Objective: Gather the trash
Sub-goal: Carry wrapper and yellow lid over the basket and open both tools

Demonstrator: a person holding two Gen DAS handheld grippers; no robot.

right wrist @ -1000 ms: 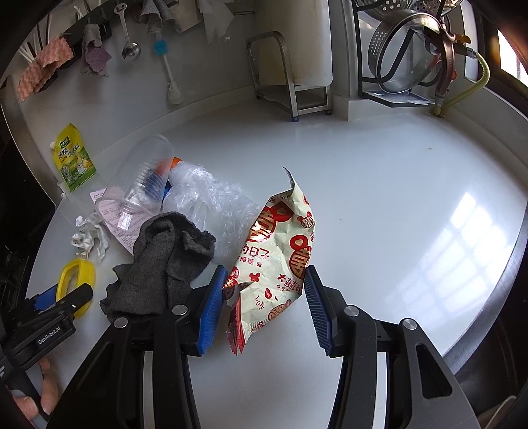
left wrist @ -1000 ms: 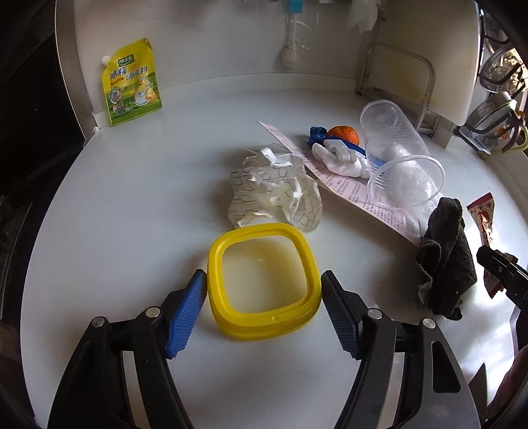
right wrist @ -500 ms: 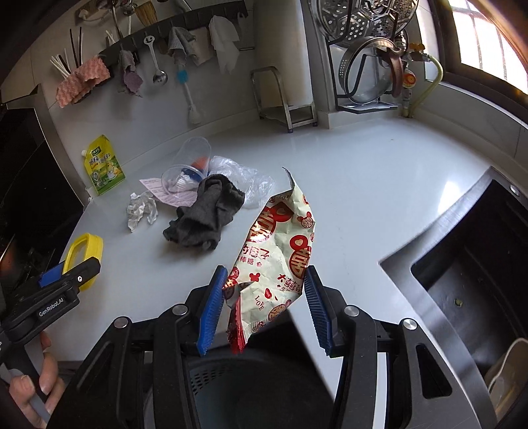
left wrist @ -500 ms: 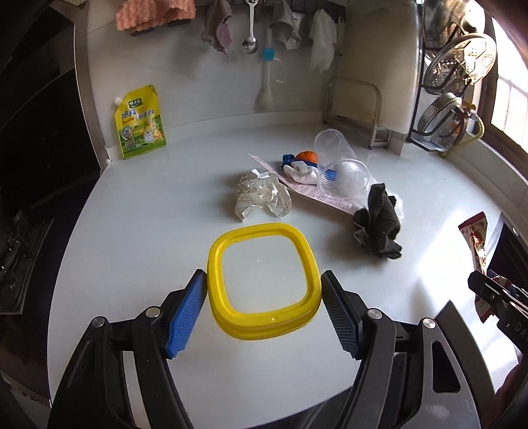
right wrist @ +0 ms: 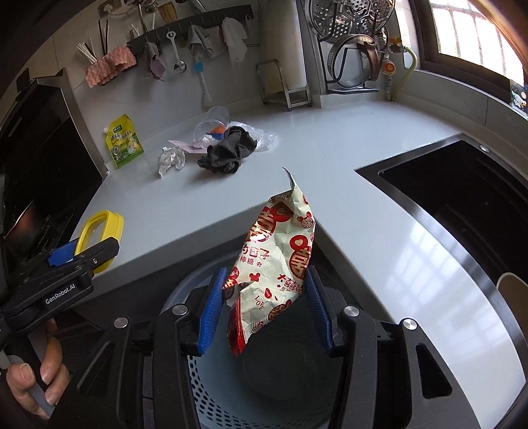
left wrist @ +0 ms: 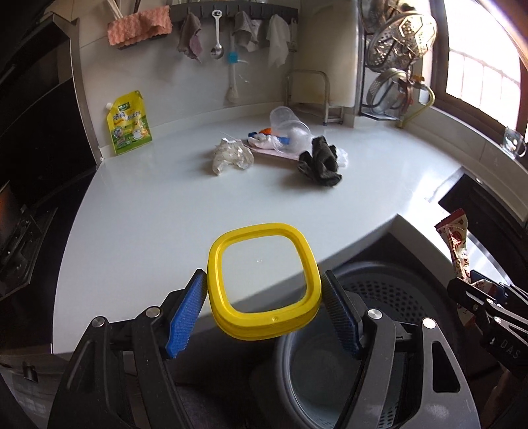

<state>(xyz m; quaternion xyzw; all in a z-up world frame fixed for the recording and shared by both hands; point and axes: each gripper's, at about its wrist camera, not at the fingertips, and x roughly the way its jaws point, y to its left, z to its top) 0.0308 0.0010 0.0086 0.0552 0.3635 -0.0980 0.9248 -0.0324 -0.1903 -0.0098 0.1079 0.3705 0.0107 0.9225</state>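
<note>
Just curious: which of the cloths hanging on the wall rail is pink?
The wavy pink cloth at the rail's left end; the other hanging cloths are grey or white.

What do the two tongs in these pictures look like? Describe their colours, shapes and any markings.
Both tongs match. The left tongs and right tongs each have two black angular plastic arms with silver round bolts and cut-out slots. Their fingers carry blue ribbed pads. Seen from the right camera, the left tongs' body bears white lettering reading GenRobot.AI. No cables or sleeves show.
</note>
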